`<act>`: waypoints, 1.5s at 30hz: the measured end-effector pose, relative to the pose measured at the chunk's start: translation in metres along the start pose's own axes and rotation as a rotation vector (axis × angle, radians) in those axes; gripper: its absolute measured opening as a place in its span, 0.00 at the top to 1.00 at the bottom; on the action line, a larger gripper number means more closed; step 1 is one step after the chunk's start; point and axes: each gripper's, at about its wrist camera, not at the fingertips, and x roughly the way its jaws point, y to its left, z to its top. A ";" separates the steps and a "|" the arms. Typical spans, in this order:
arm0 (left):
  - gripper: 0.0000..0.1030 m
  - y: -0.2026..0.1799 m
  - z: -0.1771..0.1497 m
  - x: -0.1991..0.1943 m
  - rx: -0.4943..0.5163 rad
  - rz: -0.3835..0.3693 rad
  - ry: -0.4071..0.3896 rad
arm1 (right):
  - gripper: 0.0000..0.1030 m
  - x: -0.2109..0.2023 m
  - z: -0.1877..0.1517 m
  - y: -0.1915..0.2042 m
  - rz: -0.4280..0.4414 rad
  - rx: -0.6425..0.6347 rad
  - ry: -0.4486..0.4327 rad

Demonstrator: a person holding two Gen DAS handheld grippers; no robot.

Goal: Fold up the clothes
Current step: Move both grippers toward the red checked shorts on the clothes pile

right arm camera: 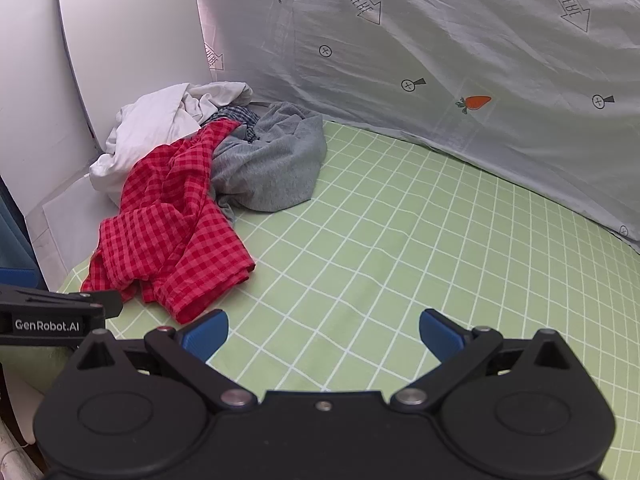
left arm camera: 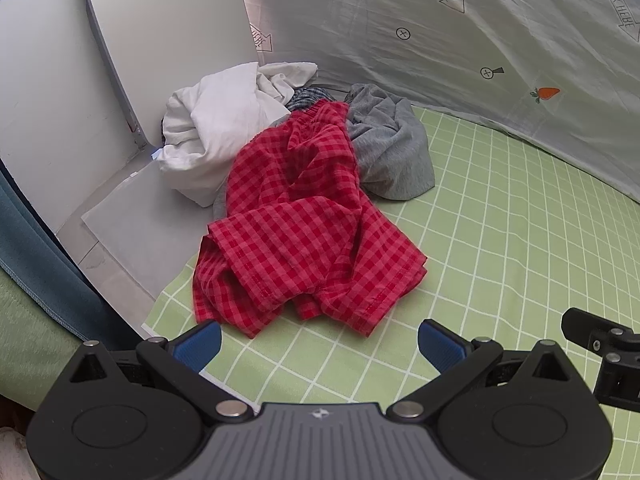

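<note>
A crumpled red checked garment point(left arm camera: 304, 232) lies on the green grid sheet point(left arm camera: 500, 248), spilling off a heap with a white garment point(left arm camera: 208, 136), a grey garment point(left arm camera: 388, 144) and a dark plaid piece point(left arm camera: 308, 96). My left gripper point(left arm camera: 320, 344) is open and empty, just short of the red garment's near hem. In the right wrist view the red garment point(right arm camera: 172, 224) lies to the left, the grey one point(right arm camera: 272, 168) behind it. My right gripper point(right arm camera: 324, 334) is open and empty over bare sheet point(right arm camera: 400, 264), right of the red hem.
A pale sheet printed with carrots and arrows point(left arm camera: 480, 40) hangs as a backdrop along the far side. White panels point(left arm camera: 60, 100) stand at the left. The sheet's left edge ends near a grey floor point(left arm camera: 120, 232). Teal fabric point(left arm camera: 36, 240) hangs at far left.
</note>
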 end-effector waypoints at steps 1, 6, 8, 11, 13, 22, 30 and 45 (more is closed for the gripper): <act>0.00 0.000 0.000 0.000 0.000 0.000 0.000 | 0.00 0.000 0.000 0.000 0.001 0.000 0.000; 0.00 -0.001 0.001 0.001 0.001 0.002 -0.001 | 0.00 -0.001 0.000 0.001 0.006 0.003 0.003; 0.00 -0.002 0.002 0.001 0.002 0.002 -0.001 | 0.00 0.000 0.000 -0.002 0.007 0.003 0.002; 0.00 -0.003 0.002 0.001 0.003 0.003 -0.002 | 0.00 0.001 0.000 -0.004 0.009 0.002 -0.001; 0.00 -0.003 0.003 0.001 0.003 0.004 -0.002 | 0.00 0.001 0.000 -0.006 0.008 0.002 -0.002; 0.00 -0.003 0.004 0.003 0.002 0.002 -0.002 | 0.00 0.001 0.000 -0.006 0.003 0.003 0.002; 0.00 -0.003 0.005 0.004 0.006 -0.002 0.004 | 0.00 0.003 0.000 -0.006 0.001 0.003 0.009; 0.00 -0.002 0.005 0.007 0.015 -0.007 0.014 | 0.00 0.005 0.000 -0.002 -0.004 0.005 0.013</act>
